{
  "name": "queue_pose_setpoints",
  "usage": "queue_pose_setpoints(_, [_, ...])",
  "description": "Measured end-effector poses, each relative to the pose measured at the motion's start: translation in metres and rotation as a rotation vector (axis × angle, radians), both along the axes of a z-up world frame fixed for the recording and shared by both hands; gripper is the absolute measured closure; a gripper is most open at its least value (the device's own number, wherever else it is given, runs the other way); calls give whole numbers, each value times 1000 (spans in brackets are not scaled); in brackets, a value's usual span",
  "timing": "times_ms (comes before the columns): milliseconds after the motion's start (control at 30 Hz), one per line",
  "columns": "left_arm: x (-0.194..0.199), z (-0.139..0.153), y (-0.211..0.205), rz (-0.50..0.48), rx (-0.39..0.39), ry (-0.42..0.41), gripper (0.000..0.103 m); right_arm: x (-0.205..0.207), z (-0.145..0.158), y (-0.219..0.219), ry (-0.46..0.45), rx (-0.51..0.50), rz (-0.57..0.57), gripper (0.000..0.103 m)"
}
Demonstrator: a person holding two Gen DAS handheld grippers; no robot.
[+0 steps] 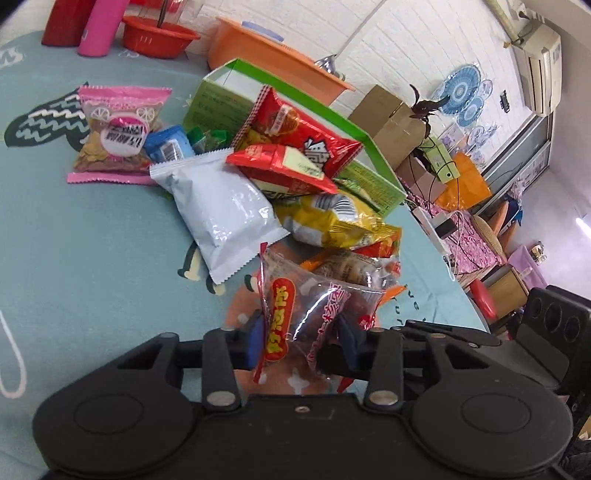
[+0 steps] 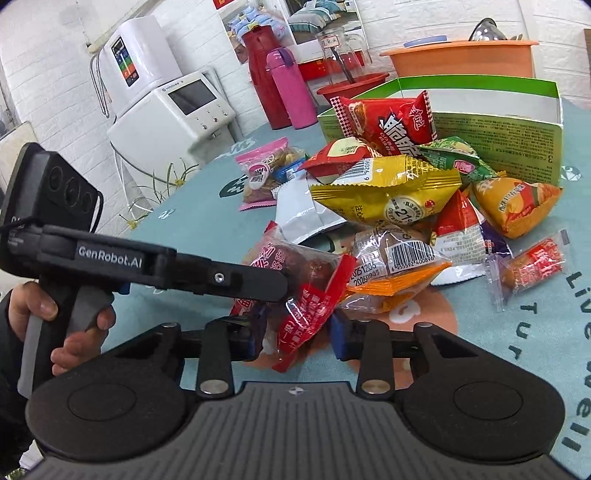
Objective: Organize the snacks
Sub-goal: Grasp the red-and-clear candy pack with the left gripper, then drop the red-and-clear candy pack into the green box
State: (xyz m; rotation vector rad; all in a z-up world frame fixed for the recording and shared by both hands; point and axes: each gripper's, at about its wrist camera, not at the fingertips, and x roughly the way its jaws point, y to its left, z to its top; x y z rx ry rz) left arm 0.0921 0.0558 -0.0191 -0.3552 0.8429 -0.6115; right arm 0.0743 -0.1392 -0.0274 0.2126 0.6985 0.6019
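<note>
A heap of snack packets lies on the teal tablecloth [image 1: 92, 258] in front of a green box [image 1: 258, 92] lying on its side. My left gripper [image 1: 301, 334] is shut on a clear red-printed cake packet [image 1: 314, 310]; the same packet shows in the right wrist view [image 2: 295, 280]. My right gripper [image 2: 297, 338] stands wide around the packet's red end, its blue pads [image 2: 338, 332] apart from the wrapper. A white packet [image 1: 221, 206], a yellow packet [image 2: 388, 192] and a red packet [image 2: 388, 122] lie in the heap.
A pink-trimmed packet [image 1: 118, 133] lies apart at the left. A red bowl [image 1: 159, 35], pink bottle [image 1: 99, 26] and orange tub [image 1: 273, 62] stand behind. A small sachet [image 2: 532, 266] lies at the right. The table edge drops off at right [image 1: 443, 280].
</note>
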Motion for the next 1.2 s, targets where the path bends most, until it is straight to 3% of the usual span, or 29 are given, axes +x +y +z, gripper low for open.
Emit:
queue_pose_setpoints(133, [-13,21,2,10,-23,-53,56,-12,15,-5,-44,16,11,45])
queue_pose_setpoints(300, [-15,63,-6,11,-24,-175,56,-17,45,-13,-160,45,12,45])
queue_pose_setpoints(467, [14,94,-27,-6,-43,-258,57,-1,76,-29,-281,45,-32,45])
queue_pose_setpoints(600, [53,106,-52,-37,-54,-271,57,21,87,-46,-336,37,-95,45])
queue_pose_setpoints(833, [114,106,-95,-101,-33,-273,57,61,88,-87,-345,53,-198,45])
queue_pose_setpoints(1200, [179,71,-125,-115,12,-184,53,115,55,-122,-253,73,-256,45])
